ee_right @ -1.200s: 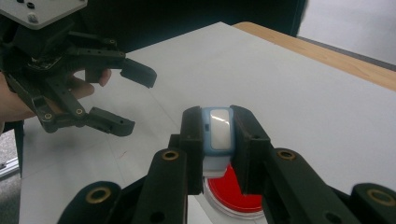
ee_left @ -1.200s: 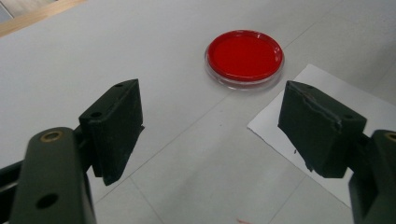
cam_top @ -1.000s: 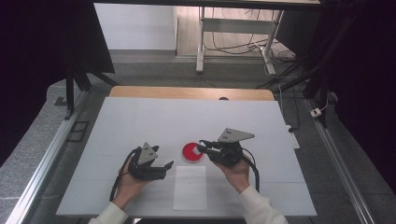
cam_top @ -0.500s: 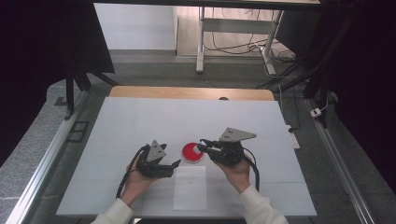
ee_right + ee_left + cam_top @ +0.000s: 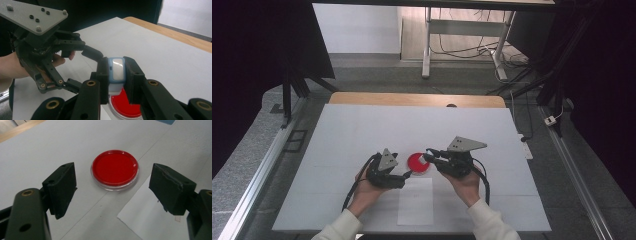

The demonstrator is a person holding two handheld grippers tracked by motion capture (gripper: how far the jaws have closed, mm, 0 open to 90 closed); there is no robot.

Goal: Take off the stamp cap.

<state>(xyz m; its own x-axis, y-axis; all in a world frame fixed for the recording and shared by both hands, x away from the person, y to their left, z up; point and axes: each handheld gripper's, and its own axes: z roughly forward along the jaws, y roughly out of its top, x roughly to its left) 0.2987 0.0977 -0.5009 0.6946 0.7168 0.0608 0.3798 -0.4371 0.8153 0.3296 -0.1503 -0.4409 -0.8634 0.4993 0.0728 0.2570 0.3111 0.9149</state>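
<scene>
A round red dish with a clear rim (image 5: pixel 418 163) (image 5: pixel 114 168) (image 5: pixel 124 105) lies flat on the white table (image 5: pixel 362 130). My left gripper (image 5: pixel 408 174) (image 5: pixel 113 186) stands open just short of the dish, one jaw on each side of it, touching nothing. My right gripper (image 5: pixel 428 155) (image 5: pixel 116 71) is shut on a small light-blue and white block (image 5: pixel 116 69), held just above the dish's near edge. In the right gripper view the left gripper (image 5: pixel 75 63) shows beyond it.
A white paper sheet (image 5: pixel 416 201) (image 5: pixel 160 220) lies on the table just in front of the dish. A wooden strip (image 5: pixel 417 99) runs along the far table edge. A metal rail (image 5: pixel 257 175) flanks the table's left side.
My left gripper has moved right toward the dish, from well to its left to its near-left side. The right gripper has stayed in place, shut on the block.
</scene>
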